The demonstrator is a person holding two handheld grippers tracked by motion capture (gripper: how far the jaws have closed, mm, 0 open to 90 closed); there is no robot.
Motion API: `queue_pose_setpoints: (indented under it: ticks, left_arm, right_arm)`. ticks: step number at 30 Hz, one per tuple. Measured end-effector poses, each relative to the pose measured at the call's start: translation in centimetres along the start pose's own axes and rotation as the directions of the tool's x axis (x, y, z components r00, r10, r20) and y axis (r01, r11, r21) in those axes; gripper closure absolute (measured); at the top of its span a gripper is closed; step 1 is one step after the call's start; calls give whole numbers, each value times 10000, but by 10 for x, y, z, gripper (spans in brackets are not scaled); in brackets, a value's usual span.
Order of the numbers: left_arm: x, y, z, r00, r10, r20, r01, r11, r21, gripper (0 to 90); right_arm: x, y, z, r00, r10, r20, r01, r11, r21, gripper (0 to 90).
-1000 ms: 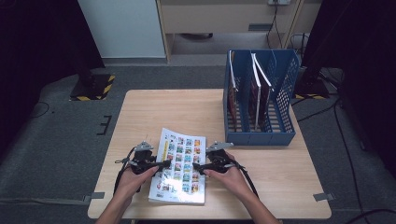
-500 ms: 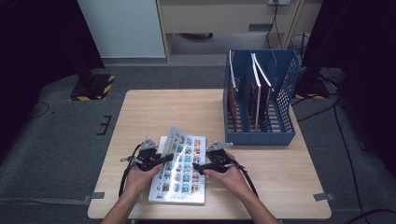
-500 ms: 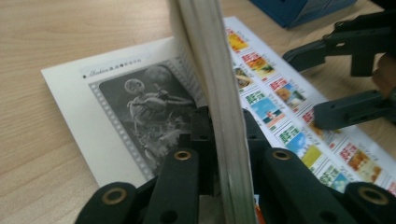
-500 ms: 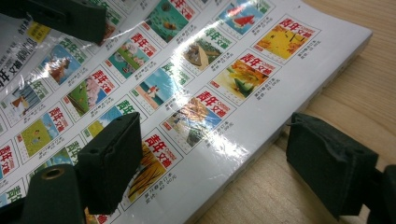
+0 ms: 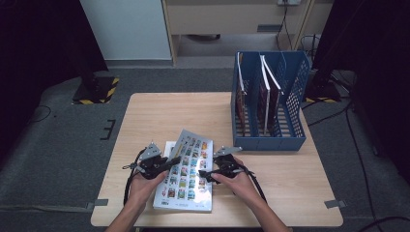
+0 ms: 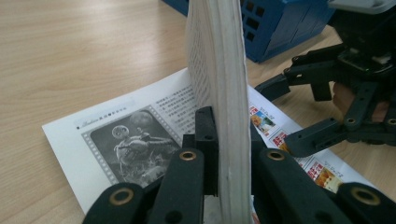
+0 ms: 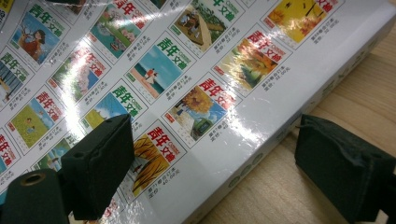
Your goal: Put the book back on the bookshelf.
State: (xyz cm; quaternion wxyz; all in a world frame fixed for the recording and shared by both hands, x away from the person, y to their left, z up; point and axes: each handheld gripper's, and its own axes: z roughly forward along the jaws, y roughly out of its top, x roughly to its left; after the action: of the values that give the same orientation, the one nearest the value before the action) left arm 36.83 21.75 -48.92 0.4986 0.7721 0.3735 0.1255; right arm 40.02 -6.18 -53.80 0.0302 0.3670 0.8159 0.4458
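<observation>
1. My left hand-held gripper (image 6: 219, 158) is clamped on the front cover and a sheaf of pages of the magazine (image 5: 186, 174), holding them up on edge; its jaws have just been closing on them. The rest of the magazine lies flat on the near part of the counter (image 5: 159, 116), an inside page (image 6: 135, 135) exposed beneath.
2. My right hand-held gripper (image 7: 212, 154) stands with jaws apart and has just been opening further; one jaw sits over the glossy cover, the other off the spine edge above bare wood. Nothing is pinched.
3. Step in hand, as I judge it: gathering the magazine shut and picking it up.
4. Next move likely calls for the right jaws to close on the spine edge so both hands can lift.
5. Farther off, at the right: the blue file rack (image 5: 270, 135). Two or three upright magazines (image 5: 263, 92) stand in its left and middle slots; the rightmost slot looks empty.
</observation>
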Motion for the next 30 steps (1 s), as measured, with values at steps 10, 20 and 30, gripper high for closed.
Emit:
queue_pose_setpoints:
  ticks: [10, 20, 30]
  left_arm:
    - [2, 2, -11, 9992, -254, 294, 270, 9981, -553, 836]
    - [6, 1, -19, 9955, -767, 560, 822, 9911, -1045, 835]
    - [26, -13, -7, 9932, -1007, -576, 1017, 9947, 144, 724]
  right_arm:
    - [3, 0, 2, 9983, 181, -555, -181, 9998, 9, 114]
    - [12, 1, 6, 9893, 186, -1444, -137, 9993, 350, 124]
    - [15, -1, 8, 9940, -17, -1098, 23, 10000, 57, 124]
